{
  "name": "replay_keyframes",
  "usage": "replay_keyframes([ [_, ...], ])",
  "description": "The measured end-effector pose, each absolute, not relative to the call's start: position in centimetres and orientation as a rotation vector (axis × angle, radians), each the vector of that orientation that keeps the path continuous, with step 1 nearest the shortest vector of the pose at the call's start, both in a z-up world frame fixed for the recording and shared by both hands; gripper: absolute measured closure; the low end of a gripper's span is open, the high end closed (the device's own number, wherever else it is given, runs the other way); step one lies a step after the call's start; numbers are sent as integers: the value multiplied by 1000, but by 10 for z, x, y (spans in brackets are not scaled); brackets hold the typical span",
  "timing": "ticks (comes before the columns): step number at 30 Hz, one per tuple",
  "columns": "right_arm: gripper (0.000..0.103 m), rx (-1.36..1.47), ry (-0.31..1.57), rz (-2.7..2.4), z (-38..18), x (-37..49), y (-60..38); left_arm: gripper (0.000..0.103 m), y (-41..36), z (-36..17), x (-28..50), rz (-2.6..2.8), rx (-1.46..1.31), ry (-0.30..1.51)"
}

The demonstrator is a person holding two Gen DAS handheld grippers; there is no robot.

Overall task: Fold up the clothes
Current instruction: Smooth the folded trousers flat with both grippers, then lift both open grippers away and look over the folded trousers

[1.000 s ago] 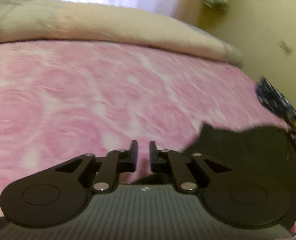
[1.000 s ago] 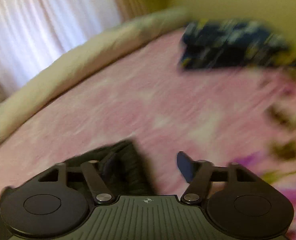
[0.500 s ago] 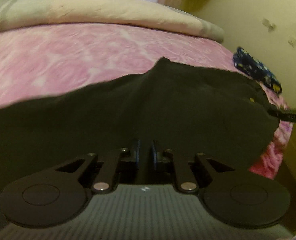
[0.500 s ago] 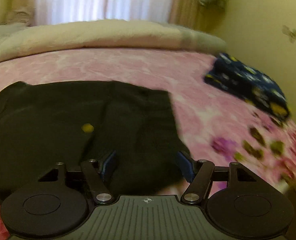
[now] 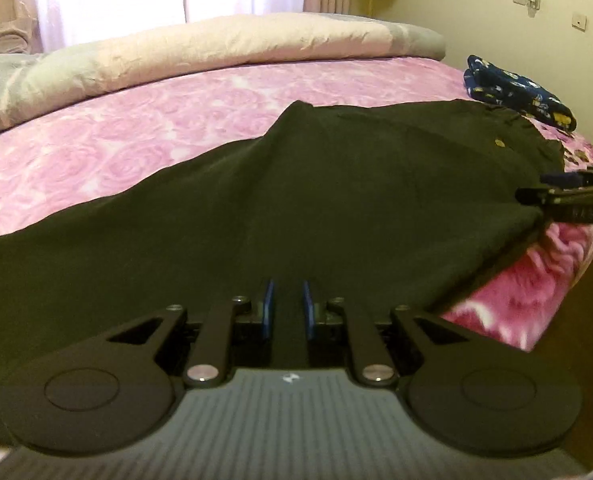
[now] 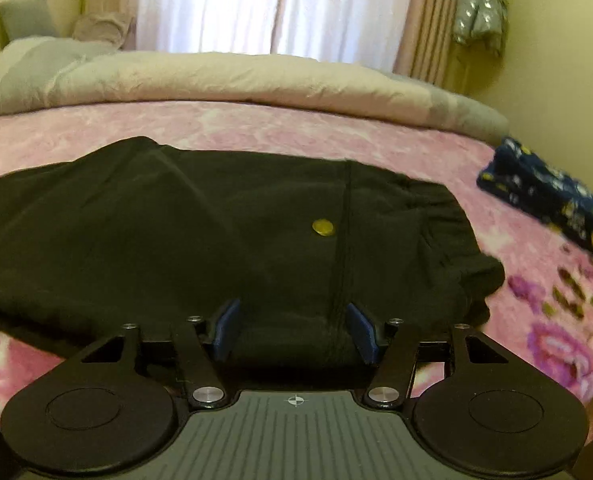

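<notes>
A black garment (image 5: 336, 184) lies spread across the pink bedspread (image 5: 136, 132), with a small yellow button (image 6: 323, 227) near its right end. My left gripper (image 5: 287, 308) is shut on the garment's near edge, a fold of black cloth pinched between the blue pads. My right gripper (image 6: 294, 330) sits at the garment's right near edge. Its jaws are closing, with bunched black cloth between the pads, which still stand well apart. In the left wrist view the right gripper (image 5: 536, 188) shows at the far right, at the cloth's corner.
A folded dark blue patterned garment (image 5: 516, 92) lies at the bed's right side. A rolled beige and grey duvet (image 6: 256, 76) runs along the far side. The bed's near right edge (image 5: 536, 300) drops to brown floor. Curtains hang behind.
The black garment has been pulled out across the bed and now lies spread wide. Both grippers shifted sideways and rolled level. The right jaws have narrowed around the garment's edge.
</notes>
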State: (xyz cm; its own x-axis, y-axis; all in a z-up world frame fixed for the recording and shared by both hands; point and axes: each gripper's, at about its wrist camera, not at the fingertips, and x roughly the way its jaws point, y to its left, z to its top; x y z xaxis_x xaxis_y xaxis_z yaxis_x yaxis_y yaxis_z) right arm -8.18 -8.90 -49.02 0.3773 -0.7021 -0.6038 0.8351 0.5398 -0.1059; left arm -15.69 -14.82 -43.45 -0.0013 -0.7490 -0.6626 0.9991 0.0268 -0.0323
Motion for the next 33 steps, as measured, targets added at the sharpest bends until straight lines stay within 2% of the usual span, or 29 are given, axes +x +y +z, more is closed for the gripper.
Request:
replay_keyframes([
  [5, 45, 261, 723, -1011, -464, -73, -90, 91, -124, -421, -133, -1424, 447, 672],
  [10, 46, 313, 566, -957, -442, -46, -62, 91, -112, -419, -116, -1355, 374, 685],
  [14, 46, 319, 684, -926, -482, -12, -38, 90, -101, -433, -110, -1313, 355, 723],
  [15, 46, 271, 663, -949, -489, -11, -29, 90, -95, -433, -109, -1311, 339, 721],
  [19, 46, 308, 726, -958, -467, -3, -31, 90, -77, -415, -95, -1303, 300, 713],
  [22, 45, 358, 672, -949, -450, -4, -31, 90, -60, -409, -69, -1233, 243, 674],
  [26, 45, 391, 687, -896, -463, 10, -22, 90, -38, -429, -11, -1081, 174, 727],
  [28, 45, 343, 702, -921, -470, 16, -14, 99, -19, -443, 21, -1050, 144, 731],
  [33, 45, 375, 724, -924, -468, 15, -21, 100, 15, -438, 78, -969, 122, 712],
])
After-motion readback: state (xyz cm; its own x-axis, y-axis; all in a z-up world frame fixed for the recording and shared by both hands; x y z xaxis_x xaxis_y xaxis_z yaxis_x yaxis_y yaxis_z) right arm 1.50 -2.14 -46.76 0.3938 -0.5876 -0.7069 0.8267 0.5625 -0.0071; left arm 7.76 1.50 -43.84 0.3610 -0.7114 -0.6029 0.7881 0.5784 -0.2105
